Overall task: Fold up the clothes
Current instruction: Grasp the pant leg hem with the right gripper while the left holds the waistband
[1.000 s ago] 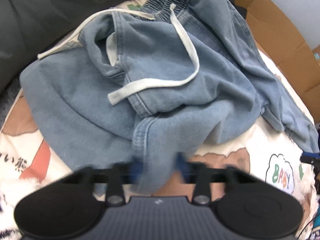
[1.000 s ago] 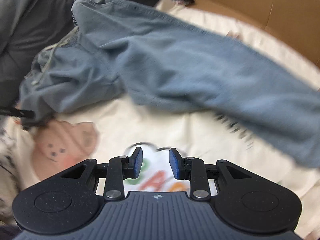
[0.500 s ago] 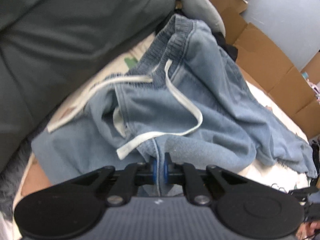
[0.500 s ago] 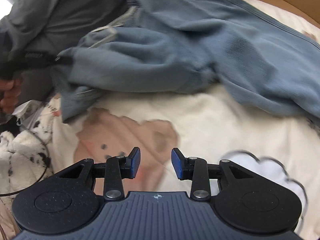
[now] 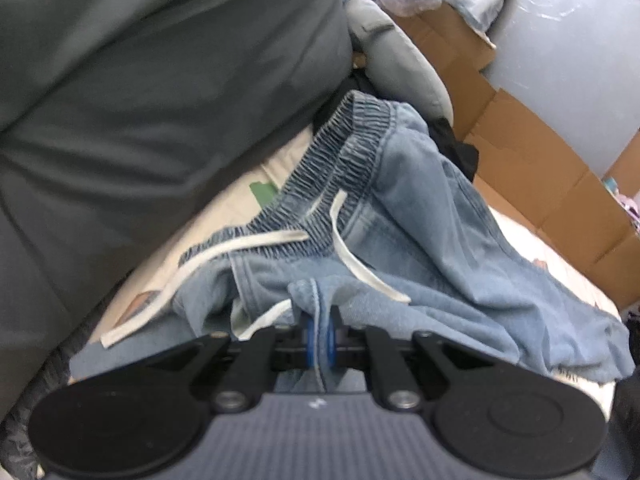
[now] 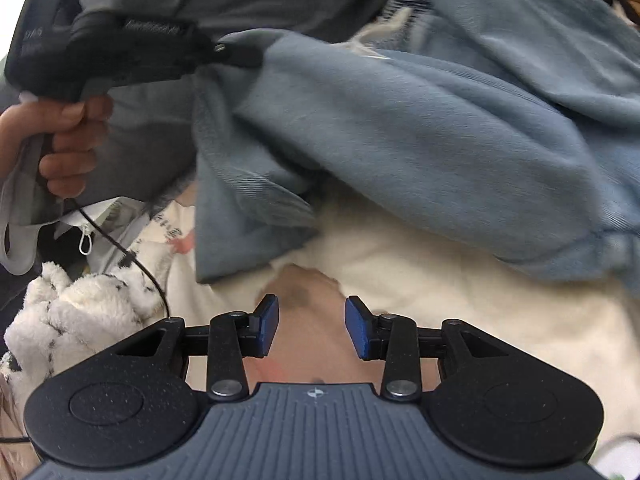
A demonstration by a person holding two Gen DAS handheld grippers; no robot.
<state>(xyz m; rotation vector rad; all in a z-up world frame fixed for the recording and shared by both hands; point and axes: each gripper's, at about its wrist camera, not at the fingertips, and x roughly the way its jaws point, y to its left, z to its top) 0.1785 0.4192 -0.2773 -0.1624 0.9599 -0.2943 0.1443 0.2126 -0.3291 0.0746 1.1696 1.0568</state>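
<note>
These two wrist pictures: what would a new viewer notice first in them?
First, the light blue denim trousers heaped on the cream printed blanket, their white drawstring lying loose across the waistband. Next, the left gripper, shut on a fold of the denim, while the right gripper hangs open above the blanket.

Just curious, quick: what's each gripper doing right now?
Left gripper: shut on a seam of the blue denim pants.
Right gripper: open, holding nothing.
</note>
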